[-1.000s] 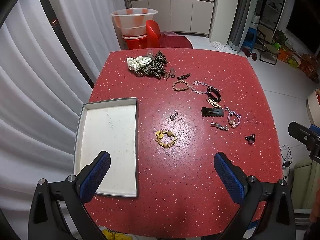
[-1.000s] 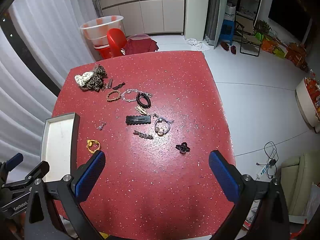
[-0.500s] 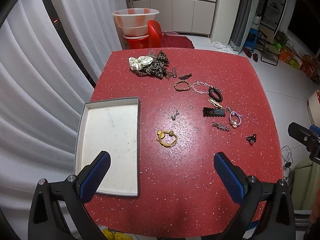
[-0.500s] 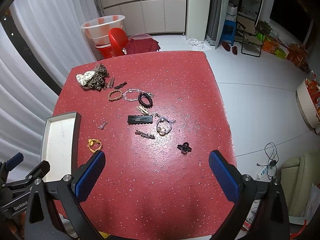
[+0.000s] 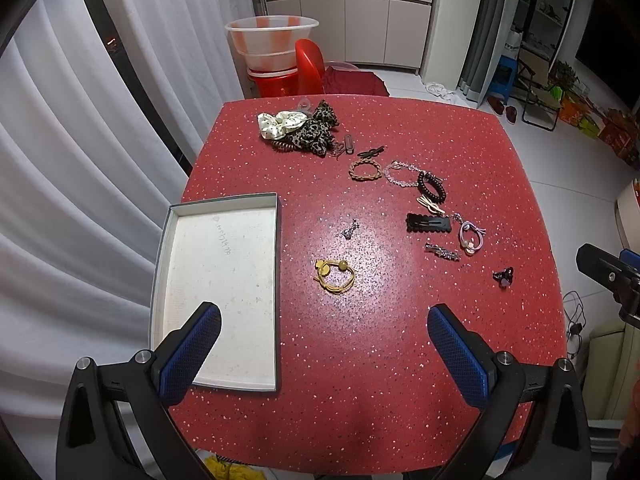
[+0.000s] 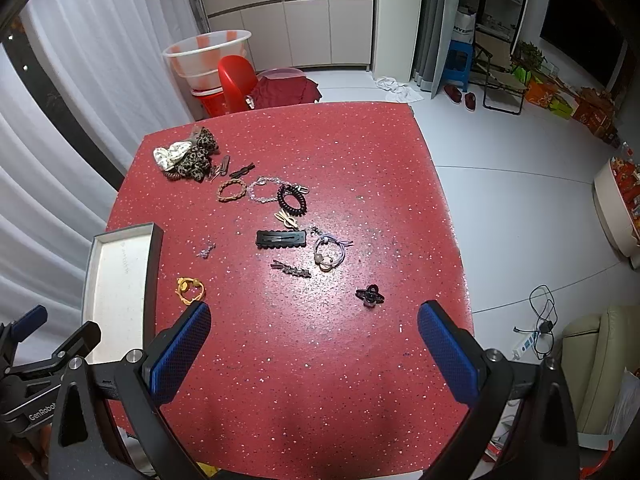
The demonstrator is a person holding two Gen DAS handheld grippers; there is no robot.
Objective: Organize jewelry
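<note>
A shallow grey tray [image 5: 276, 280] [image 6: 154, 272] lies empty at the left of the red speckled table [image 5: 360, 400]. Scattered on the table are a yellow hair tie [image 5: 335, 276] [image 6: 190, 289], a black hair clip [image 5: 429, 223] [image 6: 281, 238], a purple hair tie [image 5: 471, 237] [image 6: 329, 254], a small black claw clip [image 5: 503, 276] [image 6: 369, 295], a beaded dark bracelet [image 6: 292, 200], a brown braided bracelet [image 5: 364, 170] and scrunchies [image 5: 298, 130]. My left gripper [image 5: 324, 354] hovers open above the near table edge. My right gripper [image 6: 314, 350] is open too, empty, just short of the claw clip.
White curtains hang along the left. Beyond the table stand a red chair [image 5: 310, 66] and stacked plastic basins [image 5: 272, 40]. White floor with a power strip [image 6: 528, 342] lies to the right. The other gripper's body [image 6: 40, 356] shows at the lower left of the right wrist view.
Both views have shifted slightly, so the table and items sit a little farther right and lower in frame. Both grippers stay open; nothing on the table has moved.
</note>
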